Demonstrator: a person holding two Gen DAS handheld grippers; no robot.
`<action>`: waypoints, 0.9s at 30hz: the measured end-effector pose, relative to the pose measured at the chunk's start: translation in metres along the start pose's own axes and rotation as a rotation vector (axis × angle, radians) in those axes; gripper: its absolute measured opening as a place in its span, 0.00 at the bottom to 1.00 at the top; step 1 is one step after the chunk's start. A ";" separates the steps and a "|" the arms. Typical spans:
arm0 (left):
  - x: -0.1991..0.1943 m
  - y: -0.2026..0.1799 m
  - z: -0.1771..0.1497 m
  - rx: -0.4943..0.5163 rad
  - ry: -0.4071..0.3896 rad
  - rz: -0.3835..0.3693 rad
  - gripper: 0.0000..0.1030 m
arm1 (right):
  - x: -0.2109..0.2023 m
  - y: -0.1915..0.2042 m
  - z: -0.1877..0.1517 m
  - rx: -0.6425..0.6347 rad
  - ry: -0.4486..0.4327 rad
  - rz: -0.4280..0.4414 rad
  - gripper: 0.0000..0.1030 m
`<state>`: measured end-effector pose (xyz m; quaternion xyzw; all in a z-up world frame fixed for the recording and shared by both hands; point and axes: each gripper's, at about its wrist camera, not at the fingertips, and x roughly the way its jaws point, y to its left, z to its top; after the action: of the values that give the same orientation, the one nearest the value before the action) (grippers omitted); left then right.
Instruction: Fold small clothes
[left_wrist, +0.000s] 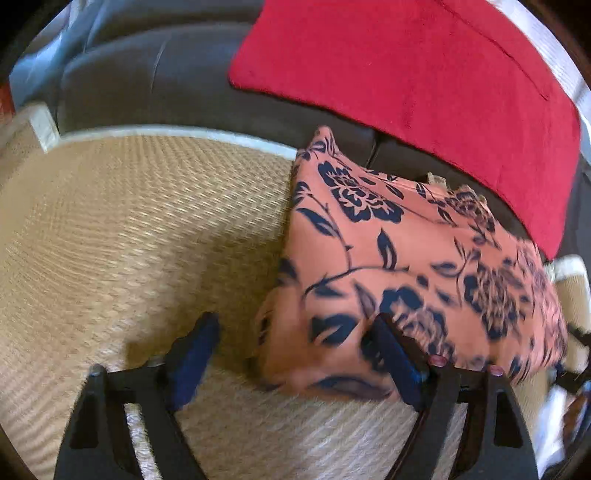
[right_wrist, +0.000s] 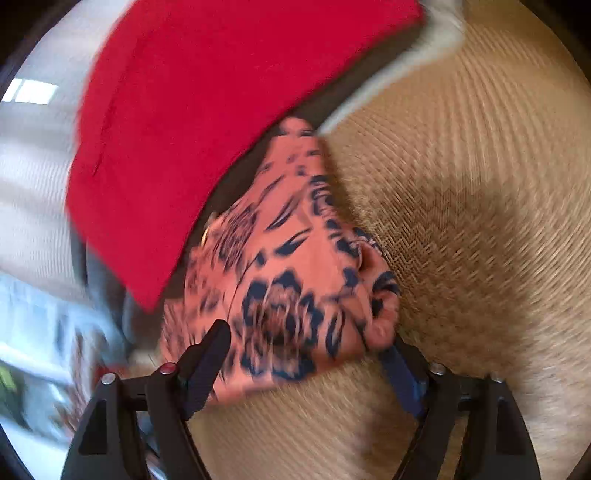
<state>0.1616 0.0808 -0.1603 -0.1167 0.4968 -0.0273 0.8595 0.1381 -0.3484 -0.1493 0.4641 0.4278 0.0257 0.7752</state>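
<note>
Salmon-pink floral-print folded garment (left_wrist: 399, 266) on woven straw mat (left_wrist: 140, 229): soft, light, floppy. My jaws both released; I'd pinch near corners.

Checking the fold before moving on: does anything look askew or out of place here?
The folded salmon floral garment overhangs the woven straw mat's white-trimmed edge onto the dark sofa, one corner beside the red cushion.
</note>
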 end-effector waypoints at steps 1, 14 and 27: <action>0.005 -0.003 0.004 -0.019 0.034 0.001 0.17 | 0.004 -0.002 0.002 0.071 -0.007 0.018 0.30; -0.057 0.032 -0.089 0.045 0.045 0.040 0.27 | -0.060 0.001 -0.079 -0.169 0.130 -0.113 0.35; -0.013 -0.009 0.030 0.138 -0.043 0.040 0.44 | -0.082 0.023 0.003 -0.280 0.015 -0.134 0.77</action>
<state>0.1812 0.0794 -0.1331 -0.0478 0.4772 -0.0417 0.8765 0.0967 -0.3731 -0.0794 0.3217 0.4558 0.0370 0.8291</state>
